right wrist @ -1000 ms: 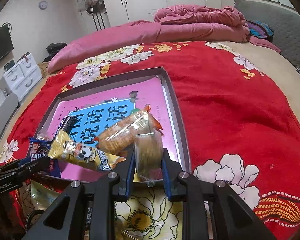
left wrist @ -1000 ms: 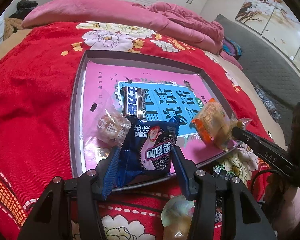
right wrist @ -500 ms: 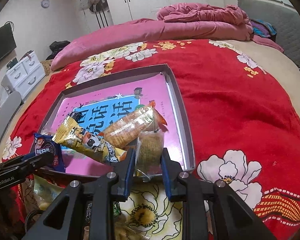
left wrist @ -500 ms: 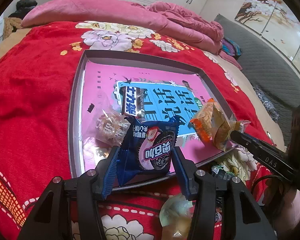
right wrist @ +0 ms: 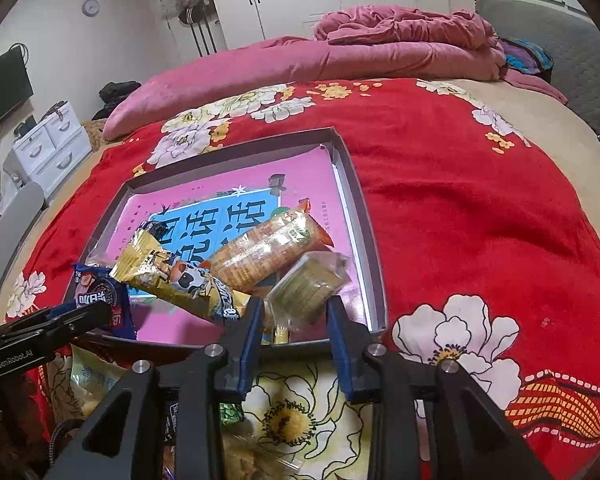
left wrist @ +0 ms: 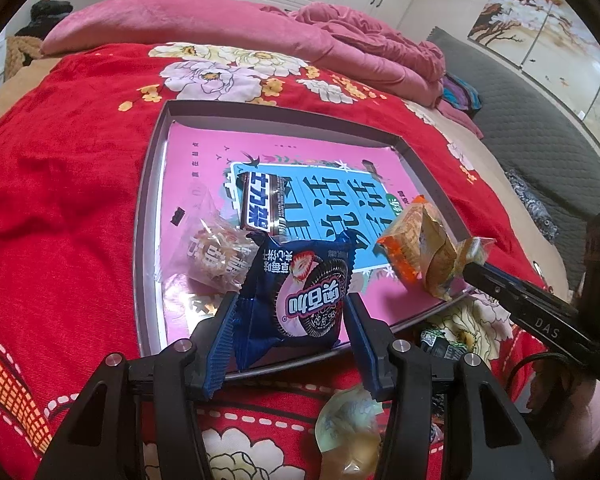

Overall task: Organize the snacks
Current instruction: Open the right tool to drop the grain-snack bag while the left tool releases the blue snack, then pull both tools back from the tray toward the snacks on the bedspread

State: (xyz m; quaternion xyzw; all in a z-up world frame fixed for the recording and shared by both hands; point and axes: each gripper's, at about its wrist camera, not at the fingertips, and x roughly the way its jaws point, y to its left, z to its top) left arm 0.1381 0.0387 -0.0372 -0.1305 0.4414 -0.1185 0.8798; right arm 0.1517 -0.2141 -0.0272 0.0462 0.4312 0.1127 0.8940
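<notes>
From the left wrist, the left gripper [left wrist: 290, 316] holds a blue cookie packet [left wrist: 300, 292] with Chinese lettering over the tray [left wrist: 148, 216], likely to set it down; from the right wrist, the right gripper [right wrist: 294, 320] has spread jaws around a clear cracker pack [right wrist: 308, 284], apparently letting go, and the other tool reads "GenRobot.AI"

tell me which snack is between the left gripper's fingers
The dark blue cookie pack, printed with a sandwich cookie, sits between the left gripper fingers. The clear-wrapped pastry and chocolate bar lie beyond it in the tray.
</notes>
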